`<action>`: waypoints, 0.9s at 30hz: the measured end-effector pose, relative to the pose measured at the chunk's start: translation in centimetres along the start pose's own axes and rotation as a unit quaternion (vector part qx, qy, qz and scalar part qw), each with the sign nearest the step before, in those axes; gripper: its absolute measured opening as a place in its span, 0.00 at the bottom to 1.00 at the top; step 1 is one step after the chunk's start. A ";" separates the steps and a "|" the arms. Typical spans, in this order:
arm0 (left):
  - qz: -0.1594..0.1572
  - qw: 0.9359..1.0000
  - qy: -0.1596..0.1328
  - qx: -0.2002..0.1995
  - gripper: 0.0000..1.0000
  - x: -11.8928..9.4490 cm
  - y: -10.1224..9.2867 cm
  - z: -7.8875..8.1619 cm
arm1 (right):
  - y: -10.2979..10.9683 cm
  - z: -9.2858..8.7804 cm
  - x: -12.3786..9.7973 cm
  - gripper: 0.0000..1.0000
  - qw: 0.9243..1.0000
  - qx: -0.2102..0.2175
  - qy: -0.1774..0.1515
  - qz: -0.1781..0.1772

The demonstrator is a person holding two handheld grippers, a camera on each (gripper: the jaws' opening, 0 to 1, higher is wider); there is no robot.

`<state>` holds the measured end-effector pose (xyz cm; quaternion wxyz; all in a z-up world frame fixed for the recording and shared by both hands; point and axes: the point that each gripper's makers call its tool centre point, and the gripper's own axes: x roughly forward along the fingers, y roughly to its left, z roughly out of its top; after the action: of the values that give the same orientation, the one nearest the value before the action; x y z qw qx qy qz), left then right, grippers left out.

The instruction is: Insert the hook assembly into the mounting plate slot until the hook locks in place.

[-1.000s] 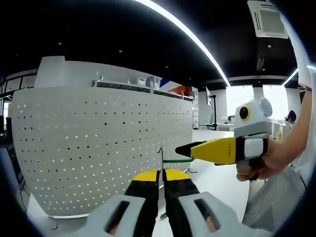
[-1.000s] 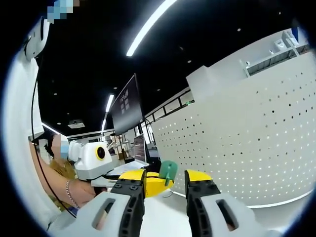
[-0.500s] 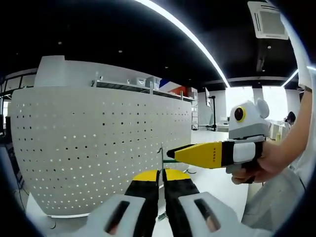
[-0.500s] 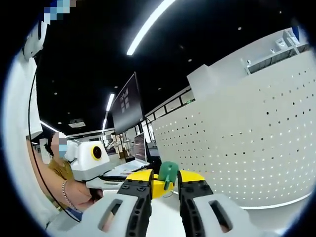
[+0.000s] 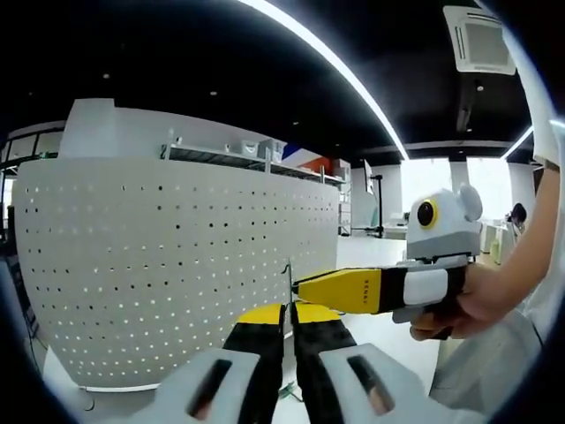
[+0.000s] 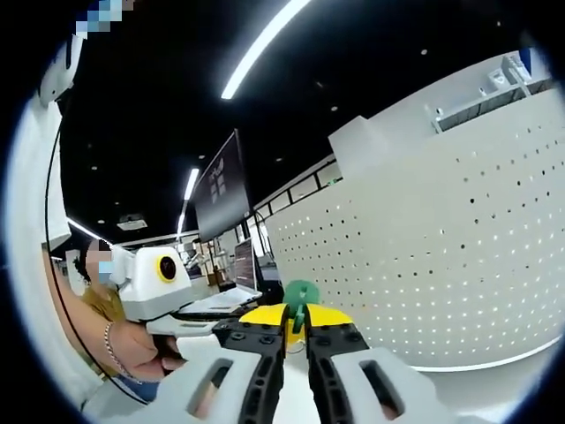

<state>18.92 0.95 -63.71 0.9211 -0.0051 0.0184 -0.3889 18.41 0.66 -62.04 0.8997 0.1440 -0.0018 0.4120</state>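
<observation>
Two grippers | left gripper (image 5: 288, 311) jaws pinch mounting plate (image 5: 289, 276) steady | right gripper (image 6: 295, 321) jaws pinch green hook (image 6: 298, 296) for insertion

Both grippers' fingers (image 5: 287, 329) (image 6: 296, 334) closed, tips meeting.

Right gripper (image 6: 294, 331) jaws closed onto green hook (image 6: 298, 296); moved in beside left gripper (image 5: 289, 323).

office | ceiling light strips (image 5: 335, 62) | monitor (image 6: 221, 190) | perforated partition (image 5: 177, 265)
</observation>
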 end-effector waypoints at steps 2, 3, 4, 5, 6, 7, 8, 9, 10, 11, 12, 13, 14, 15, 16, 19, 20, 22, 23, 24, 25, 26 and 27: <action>-0.001 1.000 0.001 0.000 0.02 0.0 -0.1 -0.1 | -0.2 -0.1 -0.1 0.03 1.000 -0.003 0.002 -0.004; -0.001 1.000 0.002 0.001 0.02 0.1 -0.2 -0.1 | -0.2 0.0 -0.1 0.03 1.000 -0.001 0.001 -0.004; -0.001 1.000 0.002 0.001 0.02 0.1 -0.2 -0.1 | -0.2 0.0 -0.1 0.02 1.000 -0.001 0.000 -0.005; 0.000 1.000 0.002 0.000 0.02 0.0 -0.2 -0.1 | -0.2 0.0 -0.1 0.02 1.000 -0.002 0.000 -0.006; 0.001 1.000 0.001 -0.001 0.02 0.0 -0.2 -0.1 | -0.2 0.0 -0.1 0.02 1.000 -0.002 0.000 -0.007; 0.001 1.000 0.002 -0.001 0.02 0.0 -0.2 0.0 | -0.2 0.0 -0.1 0.02 1.000 -0.001 0.000 -0.008; 0.002 1.000 0.003 0.001 0.02 0.0 -0.1 -0.1 | -0.2 -0.1 -0.1 0.02 1.000 -0.003 0.001 -0.009; 0.002 1.000 0.005 0.001 0.02 0.0 -0.1 -0.1 | -0.3 -0.2 -0.1 0.02 1.000 -0.004 0.003 -0.010; 0.002 1.000 0.005 0.000 0.02 0.0 -0.1 -0.2 | -0.2 -0.2 -0.1 0.02 1.000 -0.005 0.003 -0.010; 0.003 1.000 0.005 0.001 0.02 0.0 -0.1 -0.2 | -0.2 -0.2 -0.1 0.02 1.000 -0.005 0.004 -0.011; 0.003 1.000 0.005 0.001 0.02 0.0 -0.2 -0.2 | -0.3 -0.2 -0.1 0.02 1.000 0.001 0.004 -0.012; 0.003 1.000 0.006 0.001 0.02 0.0 -0.2 -0.2 | -0.3 -0.2 -0.1 0.01 1.000 0.005 0.004 -0.014; 0.004 1.000 0.008 0.004 0.02 0.0 -0.2 -0.3 | -0.3 -0.3 -0.1 0.01 1.000 0.005 0.004 -0.017; 0.004 1.000 0.007 0.005 0.02 0.0 -0.2 -0.3 | -0.3 -0.2 -0.1 0.01 1.000 0.013 0.001 -0.018; 0.003 1.000 0.004 -0.002 0.02 0.0 -0.2 -0.3 | -0.3 -0.2 -0.1 0.01 1.000 0.023 -0.001 -0.020; 0.003 1.000 0.004 0.001 0.02 0.0 -0.2 -0.2 | -0.2 -0.2 -0.2 0.01 1.000 0.016 0.000 -0.021; 0.003 1.000 0.004 0.001 0.02 0.0 -0.3 -0.2 | -0.2 -0.2 -0.2 0.01 1.000 0.017 0.001 -0.021; 0.003 1.000 0.007 0.003 0.02 -0.1 -0.3 -0.3 | -0.3 -0.3 -0.2 0.00 1.000 0.022 0.005 -0.022; 0.002 1.000 0.008 0.003 0.02 -0.1 -0.3 -0.4 | -0.3 -0.3 -0.2 0.00 0.999 0.028 0.005 -0.023; 0.002 1.000 0.007 0.001 0.03 -0.1 -0.3 -0.3 | -0.3 -0.3 -0.2 0.00 0.999 0.028 0.005 -0.023; 0.001 1.000 0.007 -0.001 0.03 -0.1 -0.3 -0.3 | -0.2 -0.3 -0.2 0.00 0.999 0.025 0.006 -0.023; 0.001 1.000 0.008 -0.003 0.03 -0.1 -0.3 -0.4 | -0.2 -0.3 -0.2 0.00 0.999 0.025 0.007 -0.022; 0.000 1.000 0.010 -0.005 0.03 -0.1 -0.3 -0.5 | -0.2 -0.4 -0.2 0.00 0.999 0.024 0.011 -0.022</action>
<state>18.61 0.79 -64.16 0.9209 -0.0058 0.0296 -0.3885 18.33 0.48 -62.48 0.9048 0.1616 0.0210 0.3934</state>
